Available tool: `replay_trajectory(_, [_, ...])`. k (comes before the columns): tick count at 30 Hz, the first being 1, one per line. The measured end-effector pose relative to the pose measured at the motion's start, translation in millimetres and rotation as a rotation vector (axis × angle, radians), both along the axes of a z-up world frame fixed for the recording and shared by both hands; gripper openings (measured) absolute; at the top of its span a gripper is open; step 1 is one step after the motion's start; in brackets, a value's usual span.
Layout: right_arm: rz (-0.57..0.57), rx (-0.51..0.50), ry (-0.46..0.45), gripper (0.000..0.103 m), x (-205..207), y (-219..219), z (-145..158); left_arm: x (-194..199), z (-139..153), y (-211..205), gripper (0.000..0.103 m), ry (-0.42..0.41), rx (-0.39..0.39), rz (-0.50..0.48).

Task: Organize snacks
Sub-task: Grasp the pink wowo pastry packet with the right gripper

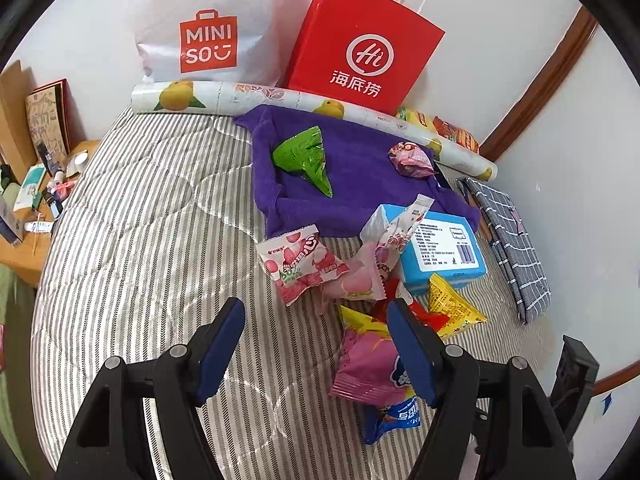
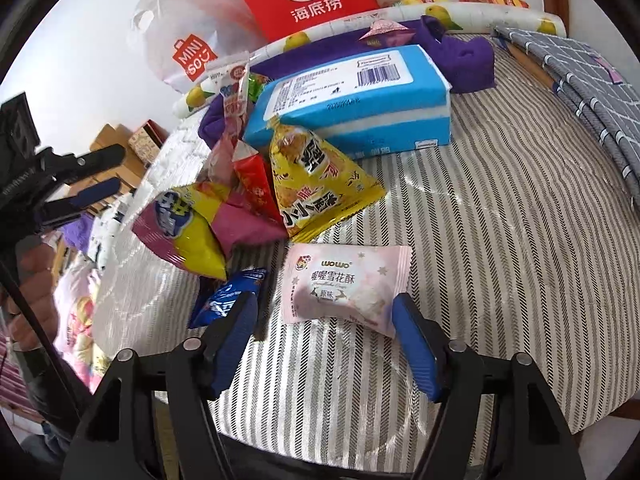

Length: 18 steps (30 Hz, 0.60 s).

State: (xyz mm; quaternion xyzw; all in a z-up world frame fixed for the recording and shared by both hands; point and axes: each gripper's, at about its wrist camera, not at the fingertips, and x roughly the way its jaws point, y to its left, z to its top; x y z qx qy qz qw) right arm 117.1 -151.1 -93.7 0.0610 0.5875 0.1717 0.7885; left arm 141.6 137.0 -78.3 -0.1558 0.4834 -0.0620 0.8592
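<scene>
While your right gripper (image 2: 324, 312) straddles the pale pink snowflake-crisp packet (image 2: 346, 286) unclamped, your left gripper (image 1: 316, 324) gapes over bare striped quilt (image 1: 160, 240).

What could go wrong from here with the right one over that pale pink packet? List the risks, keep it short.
1. The right hand-held gripper stands open around the pale pink packet, whose right edge seems to lie at one pad; closing may pinch only a corner.
2. The blue packet lies right beside the other pad and could get dragged along.
3. The snack pile leans against the blue tissue pack; a nudge might topple it.
</scene>
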Motion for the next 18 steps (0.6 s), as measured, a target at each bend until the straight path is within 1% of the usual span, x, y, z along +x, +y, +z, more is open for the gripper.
replay_trajectory(3, [0.010, -0.078, -0.022, 0.071, 0.9, 10.2, -7.0, -2.2, -3.3, 1.3, 0.072, 0.006, 0.000, 0.002])
replay_trajectory(5, [0.012, -0.080, -0.042, 0.079, 0.1, 13.9, -8.3, -3.6, -6.3, 1.8, 0.072, 0.012, 0.007, 0.002])
replay_trajectory(7, [0.004, -0.081, -0.047, 0.082, 0.3, 14.9, -9.6, -4.3, -9.3, 2.4, 0.072, 0.018, 0.009, 0.005])
replay_trajectory(11, [-0.003, -0.096, -0.056, 0.091, 3.7, 23.8, -12.1, -5.1, -14.6, 3.3, 0.072, 0.027, 0.003, 0.012])
replay_trajectory(12, [0.000, -0.111, -0.066, 0.092, 3.9, 26.6, -13.1, -4.9, -15.6, 3.4, 0.072, 0.028, 0.001, 0.013])
replay_trajectory(15, [0.050, -0.205, -0.127, 0.091, 0.5, 40.8, -17.8, -5.6, -19.8, 4.8, 0.072, 0.037, -0.003, 0.016])
replay_trajectory(18, [0.058, -0.228, -0.158, 0.089, -2.2, 41.0, -19.4, -7.2, -24.2, 6.1, 0.072, 0.047, 0.002, 0.020])
